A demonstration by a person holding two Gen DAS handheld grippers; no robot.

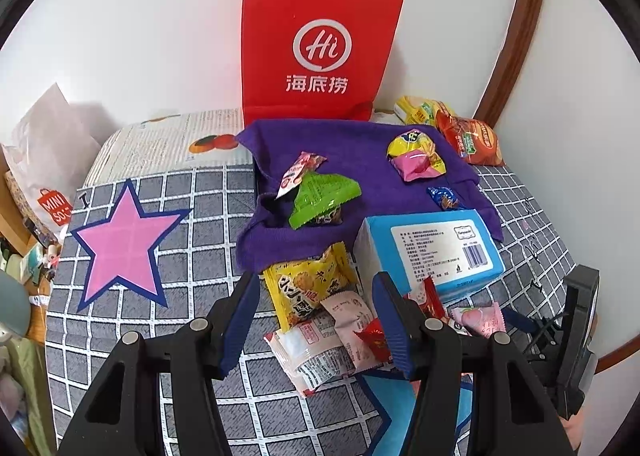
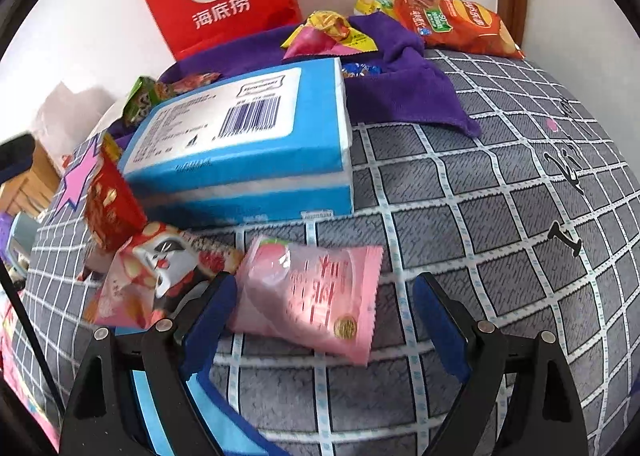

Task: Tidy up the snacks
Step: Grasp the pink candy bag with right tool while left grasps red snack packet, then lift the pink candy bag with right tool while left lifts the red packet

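1. Left gripper (image 1: pixel 316 320): blue fingers parted, nothing pressed between them; they hang over a heap of snack packets, namely a yellow packet (image 1: pixel 308 288), a pale pink packet (image 1: pixel 354 324) and a clear-and-white packet (image 1: pixel 308 360). Whether the pads touch any packet cannot be told.
2. Right gripper (image 2: pixel 324 308): fingers spread wide, pads not pressing anything. A pink peach packet (image 2: pixel 308 296) lies on the bedspread between them, close to the left finger.
3. Blue tissue box (image 2: pixel 244 139): lies flat, barcode label up, just behind the pink peach packet; one end rests on the purple cloth (image 1: pixel 360 175).
4. Red packet (image 2: pixel 110 207) and a red-and-white packet (image 2: pixel 160 264): beside the box, left of the right gripper.
5. On the purple cloth: green packet (image 1: pixel 320 199), pink-and-yellow packets (image 1: pixel 416 155), small dark blue packet (image 1: pixel 444 195).
6. Orange chip bag (image 1: pixel 472 139) and a yellow bag (image 1: pixel 416 109): beyond the cloth, near the wall.
7. Red paper bag (image 1: pixel 316 51): upright against the wall, behind the cloth.
8. Grey checked bedspread (image 1: pixel 180 215): bears everything; pink star (image 1: pixel 120 244) printed on it.
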